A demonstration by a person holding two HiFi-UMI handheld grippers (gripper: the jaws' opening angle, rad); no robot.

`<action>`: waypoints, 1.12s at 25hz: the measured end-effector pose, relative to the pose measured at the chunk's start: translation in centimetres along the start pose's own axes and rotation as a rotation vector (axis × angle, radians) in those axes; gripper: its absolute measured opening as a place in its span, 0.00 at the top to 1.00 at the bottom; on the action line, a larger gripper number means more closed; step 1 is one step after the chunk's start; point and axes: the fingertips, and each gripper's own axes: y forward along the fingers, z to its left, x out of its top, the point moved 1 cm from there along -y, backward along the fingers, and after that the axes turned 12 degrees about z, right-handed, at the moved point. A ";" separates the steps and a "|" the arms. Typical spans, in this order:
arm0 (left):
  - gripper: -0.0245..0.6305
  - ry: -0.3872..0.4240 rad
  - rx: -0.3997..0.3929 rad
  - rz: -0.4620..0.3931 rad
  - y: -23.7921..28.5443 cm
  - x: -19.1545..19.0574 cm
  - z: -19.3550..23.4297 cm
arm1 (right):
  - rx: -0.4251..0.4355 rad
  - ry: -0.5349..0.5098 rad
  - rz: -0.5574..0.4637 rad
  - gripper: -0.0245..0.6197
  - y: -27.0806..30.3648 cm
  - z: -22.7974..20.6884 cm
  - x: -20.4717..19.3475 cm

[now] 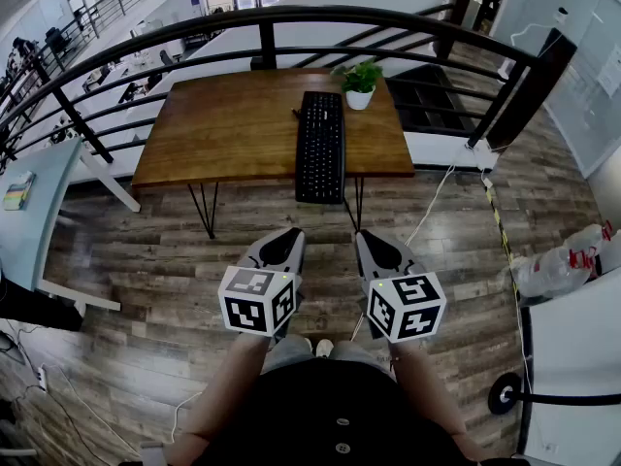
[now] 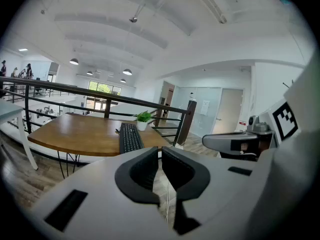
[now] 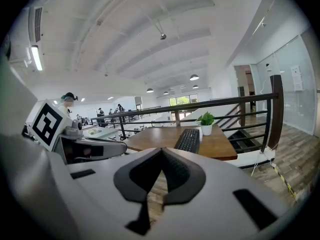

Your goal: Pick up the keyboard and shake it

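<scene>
Standing well apart from the wooden table (image 1: 223, 124), the person holds both grippers low in front of the body, and the task is not yet begun. The keyboard (image 1: 321, 147) lies on the right part of the table, its long side pointing away from the person, its far end just beside a small potted plant (image 1: 360, 83), and its near end seems to hang a little over the table edge. The left gripper (image 1: 293, 233) has its jaws almost together with nothing between them, and the right gripper (image 1: 367, 237) is fully closed and also empty. To do this step well, I think the person should first come close, open the 2 grippers, and take the keyboard by its 2 long sides. Lifting it clear of the plant before shaking would be safer, because the pot could tip.
</scene>
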 end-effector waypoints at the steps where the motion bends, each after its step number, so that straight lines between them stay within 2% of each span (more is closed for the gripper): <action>1: 0.91 -0.007 -0.001 0.002 0.1 0.0 0.0 | 0.000 -0.001 0.001 0.92 0.0 -0.1 0.0; 5: 0.91 -0.039 -0.006 0.006 0.1 -0.2 0.0 | 0.000 0.003 -0.002 0.92 -0.3 -0.3 0.0; 11: 0.92 -0.020 0.008 0.010 0.5 -0.3 -0.4 | 0.025 0.012 -0.038 0.92 -0.8 -0.6 0.4; 16: 0.92 0.015 -0.064 -0.037 0.6 0.8 -1.4 | 0.058 0.001 -0.055 0.92 -0.8 -0.9 0.8; 20: 0.92 0.044 -0.036 -0.027 1.4 1.1 -1.6 | 0.073 0.005 -0.064 0.92 -0.8 -1.9 0.9; 28: 0.92 -0.012 -0.005 0.003 3.3 0.3 -0.4 | 0.090 0.012 -0.034 0.92 0.4 -3.5 -0.1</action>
